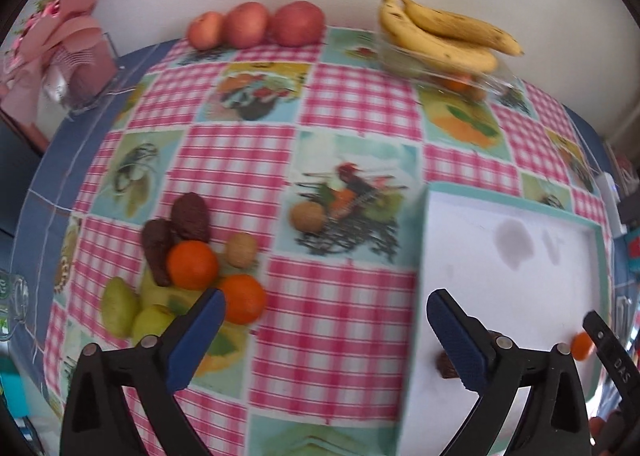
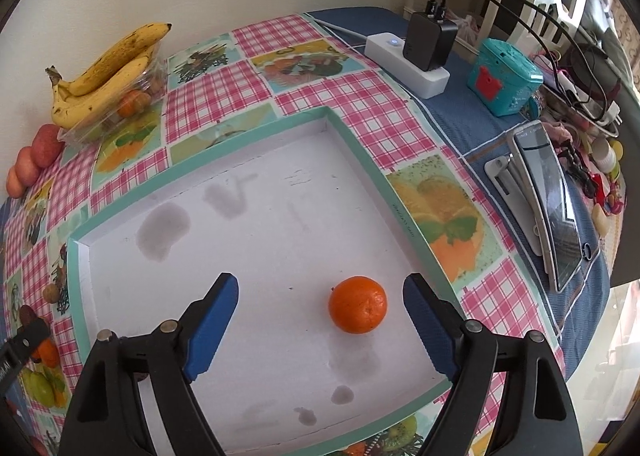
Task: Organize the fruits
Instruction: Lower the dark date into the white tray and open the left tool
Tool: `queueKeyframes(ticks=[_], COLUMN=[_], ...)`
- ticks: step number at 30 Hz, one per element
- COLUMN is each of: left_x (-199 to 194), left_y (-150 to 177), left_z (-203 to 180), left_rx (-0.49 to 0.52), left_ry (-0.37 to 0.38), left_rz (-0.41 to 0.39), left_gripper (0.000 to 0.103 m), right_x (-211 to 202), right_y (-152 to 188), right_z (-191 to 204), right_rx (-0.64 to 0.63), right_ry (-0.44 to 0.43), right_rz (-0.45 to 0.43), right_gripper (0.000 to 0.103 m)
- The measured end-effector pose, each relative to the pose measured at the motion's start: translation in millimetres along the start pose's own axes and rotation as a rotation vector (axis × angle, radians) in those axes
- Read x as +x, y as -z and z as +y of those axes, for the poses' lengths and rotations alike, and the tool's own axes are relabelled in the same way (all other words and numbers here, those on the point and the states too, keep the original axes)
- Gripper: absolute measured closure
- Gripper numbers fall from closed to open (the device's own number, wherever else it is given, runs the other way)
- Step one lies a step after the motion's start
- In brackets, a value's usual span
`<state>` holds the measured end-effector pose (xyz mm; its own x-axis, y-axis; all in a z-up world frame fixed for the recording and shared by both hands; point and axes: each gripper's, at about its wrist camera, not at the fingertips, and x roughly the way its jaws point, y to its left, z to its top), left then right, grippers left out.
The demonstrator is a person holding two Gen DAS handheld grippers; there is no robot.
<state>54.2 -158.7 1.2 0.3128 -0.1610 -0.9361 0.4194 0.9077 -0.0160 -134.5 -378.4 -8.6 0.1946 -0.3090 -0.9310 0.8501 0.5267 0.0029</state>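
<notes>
A white tray with a teal rim (image 2: 360, 160) holds one orange (image 2: 357, 304). My right gripper (image 2: 322, 288) is open above the tray floor, and the orange lies loose between its fingers, nearer the right one. In the left wrist view my left gripper (image 1: 326, 308) is open over the checked cloth, left of the tray (image 1: 500, 276). Near its left finger lie two oranges (image 1: 192, 264), two pears (image 1: 120, 312), two dark brown fruits (image 1: 190, 216) and two small round brown ones (image 1: 242, 250). A small brown piece (image 1: 446, 366) sits in the tray, half hidden by the right finger.
Three apples (image 1: 245, 24) line the back wall. Bananas (image 1: 440, 36) rest on a clear plastic box of fruit. Right of the tray are a power strip with a charger (image 2: 408, 60), a teal box (image 2: 504, 76) and a phone on a stand (image 2: 548, 200).
</notes>
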Motion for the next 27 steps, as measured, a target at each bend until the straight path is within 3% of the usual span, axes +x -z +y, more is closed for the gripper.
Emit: queueKeyframes(ticks=[14,27], left_x=[-8.5,-10.6], left_y=[-14.1,-25.5], left_z=[72.3,101.3], left_rx=[-0.166,-0.118], left_ry=[-0.052,-0.084], left_rz=[-0.039,-0.048], left_gripper=[0.000,0.000], right_x=[-8.3,-14.8], right_y=[6.9,20.3], right_z=[43.4,98.9], right_rx=[-0.068,-0.190], right_ry=[-0.162,-0.223], right_rz=[-0.030,-0.033], right_gripper=[0.018,0.018])
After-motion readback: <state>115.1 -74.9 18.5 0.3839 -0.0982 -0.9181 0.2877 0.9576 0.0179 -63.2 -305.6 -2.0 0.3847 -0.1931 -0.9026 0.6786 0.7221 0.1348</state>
